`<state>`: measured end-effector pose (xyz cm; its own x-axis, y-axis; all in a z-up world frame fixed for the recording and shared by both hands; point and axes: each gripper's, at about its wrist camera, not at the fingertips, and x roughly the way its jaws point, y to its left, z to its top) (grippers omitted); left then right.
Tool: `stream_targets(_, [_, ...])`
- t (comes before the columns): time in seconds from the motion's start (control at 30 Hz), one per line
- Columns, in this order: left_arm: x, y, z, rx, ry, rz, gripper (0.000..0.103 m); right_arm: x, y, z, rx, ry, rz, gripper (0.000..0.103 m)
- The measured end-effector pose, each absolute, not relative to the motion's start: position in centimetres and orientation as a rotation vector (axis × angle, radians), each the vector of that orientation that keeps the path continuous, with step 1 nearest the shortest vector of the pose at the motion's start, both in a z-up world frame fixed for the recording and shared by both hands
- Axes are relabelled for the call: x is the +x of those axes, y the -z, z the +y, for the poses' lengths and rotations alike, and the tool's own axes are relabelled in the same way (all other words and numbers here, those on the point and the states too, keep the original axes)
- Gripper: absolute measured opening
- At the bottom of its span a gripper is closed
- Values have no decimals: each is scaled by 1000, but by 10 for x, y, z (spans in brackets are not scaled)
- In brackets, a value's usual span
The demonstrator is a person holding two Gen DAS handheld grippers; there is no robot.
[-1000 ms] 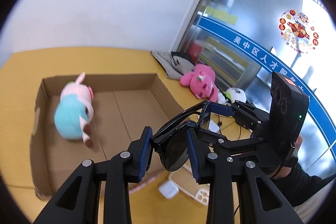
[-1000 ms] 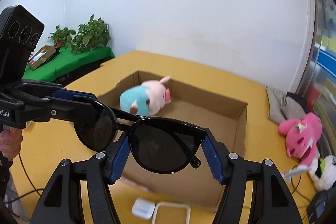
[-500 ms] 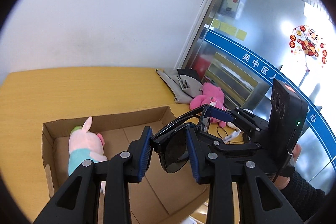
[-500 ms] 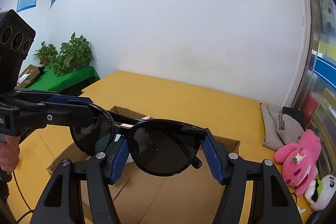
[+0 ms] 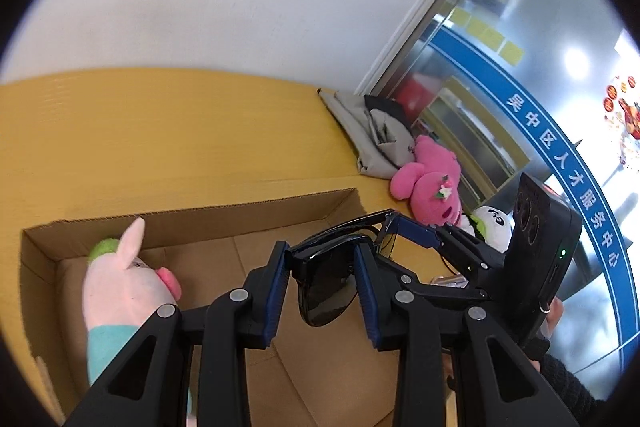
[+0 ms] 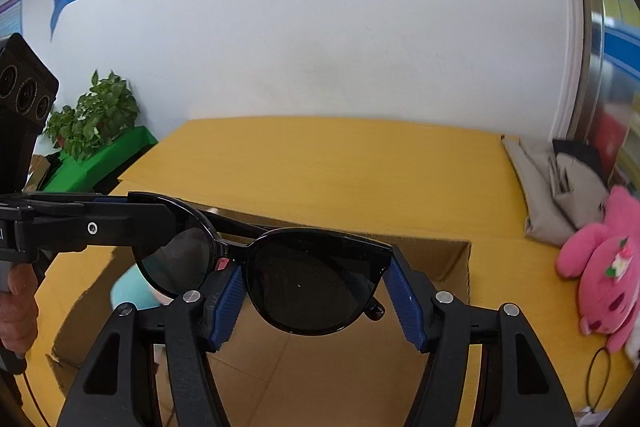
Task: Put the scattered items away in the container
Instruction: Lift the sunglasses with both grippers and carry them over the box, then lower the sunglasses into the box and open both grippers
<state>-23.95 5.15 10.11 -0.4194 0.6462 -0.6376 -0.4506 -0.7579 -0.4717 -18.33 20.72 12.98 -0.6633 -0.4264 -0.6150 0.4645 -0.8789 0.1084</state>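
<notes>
Right up close, both grippers have hold of one pair of black sunglasses (image 6: pixel 312 283). The right gripper (image 6: pixel 316 303) stands fairly wide, its blue pads pressed against the two outer edges of one dark lens. The left gripper (image 5: pixel 322 291) is drawn in much narrower, clamped across the other lens, which shows edge-on between its pads in its own view. From the right wrist view that left gripper reaches in from the side, a hand (image 6: pixel 18 311) wrapped round its handle.

Held so, the sunglasses hang above the open cardboard box (image 5: pixel 248 219), which sits on the yellow tabletop (image 6: pixel 340 163). Inside the box, at its left end, lies a plush pig (image 5: pixel 120 291) with pink head and teal body.

Farther off, outside the box by the table's right edge, lie a pink plush bear (image 5: pixel 432 183), a white plush toy (image 5: pixel 494 227) just beside it, and a folded grey cloth (image 5: pixel 368 131). Potted green plants (image 6: pixel 96 115) stand at the far left wall.
</notes>
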Motion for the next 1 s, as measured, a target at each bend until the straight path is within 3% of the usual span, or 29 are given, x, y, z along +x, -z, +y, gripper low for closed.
stream_targets(0.3, [-288, -31, 71, -1340, -2130, -319, 29, -237, -60, 212, 1154, 2466, 5, 70])
stream_targets(0.7, [-308, 24, 76, -1542, -2118, -321, 31, -261, 1, 211, 1392, 2420, -32, 69])
stream_targets(1.0, [-311, 34, 75, -1584, -2151, -297, 32, -257, 7, 206, 1395, 2468, 101, 72])
